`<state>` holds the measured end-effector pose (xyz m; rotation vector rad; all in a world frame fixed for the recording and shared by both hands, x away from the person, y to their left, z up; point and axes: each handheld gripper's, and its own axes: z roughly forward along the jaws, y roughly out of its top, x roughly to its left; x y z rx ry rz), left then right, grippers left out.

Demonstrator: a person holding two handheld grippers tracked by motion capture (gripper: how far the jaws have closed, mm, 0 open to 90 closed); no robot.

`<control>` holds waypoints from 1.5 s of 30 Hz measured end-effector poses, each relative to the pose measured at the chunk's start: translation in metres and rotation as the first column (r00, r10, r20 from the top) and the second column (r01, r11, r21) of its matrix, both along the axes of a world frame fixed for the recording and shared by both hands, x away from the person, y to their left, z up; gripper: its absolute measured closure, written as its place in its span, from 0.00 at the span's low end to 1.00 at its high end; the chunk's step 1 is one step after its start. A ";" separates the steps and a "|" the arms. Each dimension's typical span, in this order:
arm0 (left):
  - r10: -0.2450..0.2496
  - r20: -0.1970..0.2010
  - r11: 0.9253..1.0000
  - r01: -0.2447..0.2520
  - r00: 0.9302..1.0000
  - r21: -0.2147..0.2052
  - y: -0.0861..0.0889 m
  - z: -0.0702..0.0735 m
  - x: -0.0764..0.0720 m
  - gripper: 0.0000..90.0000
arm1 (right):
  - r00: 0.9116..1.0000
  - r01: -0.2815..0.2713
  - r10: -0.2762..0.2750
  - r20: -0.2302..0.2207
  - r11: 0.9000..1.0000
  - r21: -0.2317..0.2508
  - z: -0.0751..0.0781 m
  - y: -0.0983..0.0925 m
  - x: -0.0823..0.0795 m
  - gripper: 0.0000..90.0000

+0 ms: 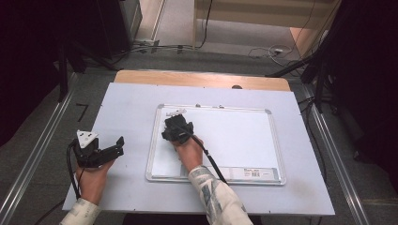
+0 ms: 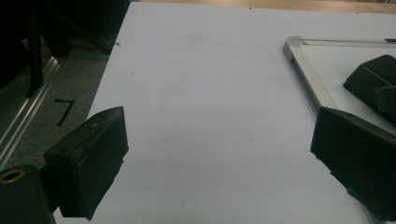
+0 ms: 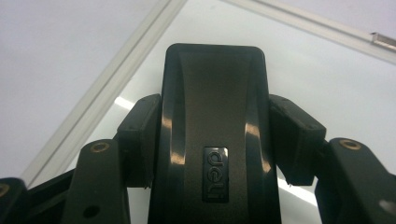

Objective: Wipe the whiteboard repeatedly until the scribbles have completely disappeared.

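Right gripper (image 1: 177,127) holds a black eraser (image 3: 215,121) between its fingers, low over the upper-left of the whiteboard (image 1: 263,140) on the desk (image 1: 126,103). Board looks clean; wiping seems done or nearly so. Left gripper (image 1: 101,152) rests aside, fingers wide, empty.

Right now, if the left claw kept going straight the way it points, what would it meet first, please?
Probably the whiteboard: in the high view the open left claw points toward its aluminium frame, with bare table sheet between, though depth is unclear.
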<state>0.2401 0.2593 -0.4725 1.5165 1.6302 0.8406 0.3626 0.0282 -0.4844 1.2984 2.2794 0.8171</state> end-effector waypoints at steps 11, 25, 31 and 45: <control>0.001 0.002 1.000 -0.001 1.000 0.002 -0.001 0.000 0.000 0.05 | 0.999 -0.048 0.048 -0.008 0.999 -0.001 -0.001 0.008 -0.036 0.42; 0.008 -0.002 1.000 -0.008 1.000 -0.001 0.003 0.000 -0.003 0.05 | 1.000 -0.030 0.030 0.003 0.999 0.011 -0.001 0.011 0.002 0.42; 0.008 -0.001 1.000 -0.008 1.000 -0.003 0.003 0.000 -0.004 0.05 | 1.000 -0.003 0.003 0.006 1.000 0.008 0.000 0.009 0.030 0.42; 0.017 -0.001 1.000 -0.017 1.000 -0.008 0.005 -0.001 -0.004 0.05 | 0.998 0.070 -0.070 0.004 0.998 -0.001 0.002 -0.031 0.045 0.42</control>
